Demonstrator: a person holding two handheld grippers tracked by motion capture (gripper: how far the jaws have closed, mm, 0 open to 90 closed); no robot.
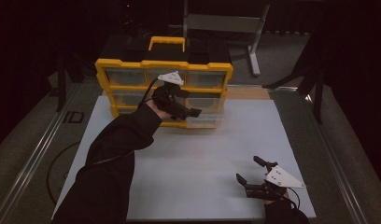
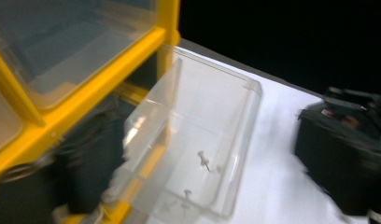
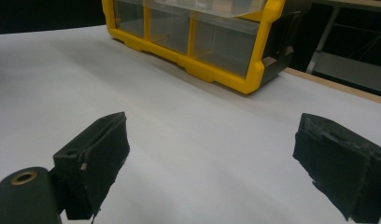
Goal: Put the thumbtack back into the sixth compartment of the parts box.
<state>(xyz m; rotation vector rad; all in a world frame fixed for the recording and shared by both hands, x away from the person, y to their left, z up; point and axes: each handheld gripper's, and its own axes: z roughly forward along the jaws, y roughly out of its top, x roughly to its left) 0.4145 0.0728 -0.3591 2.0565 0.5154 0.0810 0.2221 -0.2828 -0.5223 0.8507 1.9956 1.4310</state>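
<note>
- Drawer (image 2: 202, 140) — a clear plastic tray pulled partway out of the yellow-framed organiser (image 1: 132, 65), at the right-hand end of its bottom row in the high view (image 1: 205, 116); it juts forward over the white table top (image 1: 202, 158).
- Contents: in the left gripper view, two small pushpins (image 2: 203, 159) lie on the floor of the drawer near its front wall; a third faint shape beside them is too blurred to name.
- Left gripper (image 1: 191, 112): raised at the front of the organiser, just beside the open drawer. Its jaws stand apart, one dark jaw at each side of the left gripper view, with the drawer's front lying between them and neither pad pressing on it.
- Right gripper (image 1: 250, 171): low over the near right part of the table, well apart from the organiser. Its jaws are spread wide and hold nothing — in the right gripper view bare white table shows between the two black pads (image 3: 95, 158).
- Organiser: stands upright at the far edge of the table, a yellow handle (image 1: 166, 43) on its top and rows of clear drawers in its face; the other drawers sit flush in the frame.
- Person: a dark sleeve (image 1: 118, 154) reaches from the lower left of the high view to the left gripper.
</note>
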